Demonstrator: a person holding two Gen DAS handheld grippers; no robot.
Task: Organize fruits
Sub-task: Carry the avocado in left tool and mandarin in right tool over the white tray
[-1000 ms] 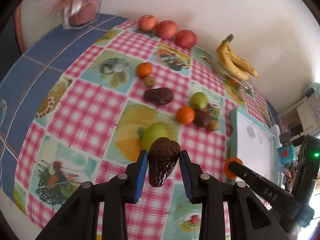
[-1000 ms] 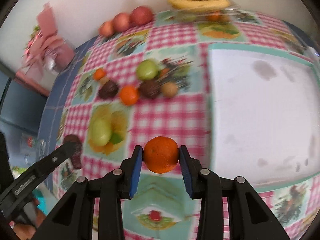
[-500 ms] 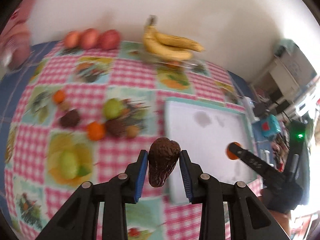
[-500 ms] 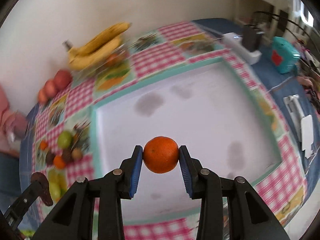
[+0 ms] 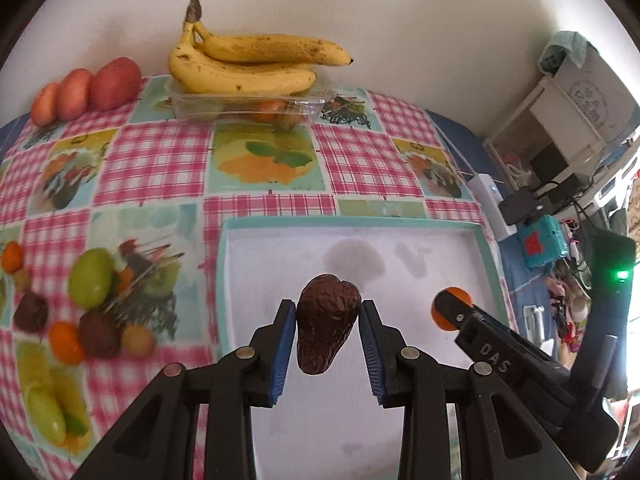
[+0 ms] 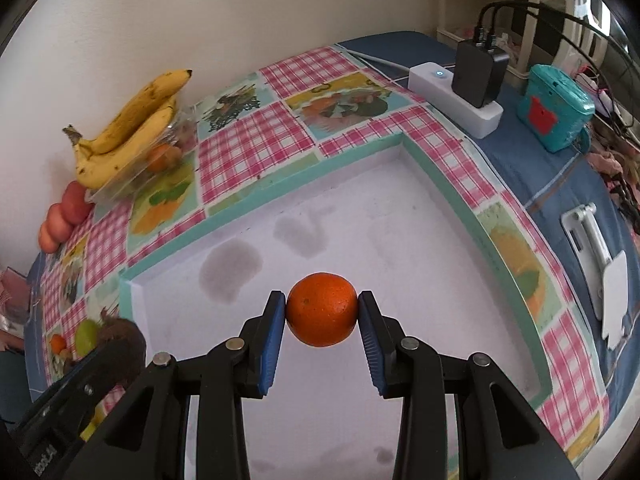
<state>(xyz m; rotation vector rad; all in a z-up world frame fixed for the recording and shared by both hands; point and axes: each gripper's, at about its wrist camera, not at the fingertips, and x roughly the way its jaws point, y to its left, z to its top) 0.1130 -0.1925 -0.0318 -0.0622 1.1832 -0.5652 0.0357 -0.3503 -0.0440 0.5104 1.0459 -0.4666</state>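
Brown fruit (image 5: pixel 326 322), orange (image 6: pixel 322 309) pinched above white tray (image 6: pixel 420 216)

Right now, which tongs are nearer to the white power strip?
Right. The right tongs, shut on the orange, hang over the tray's side towards the power strip. The left tongs, holding the dark brown fruit, hang further from it.

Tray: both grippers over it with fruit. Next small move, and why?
Probably lower both and release. The right gripper holds the orange and the left gripper holds the dark brown fruit, both above the tray's white floor, which shows only stains.
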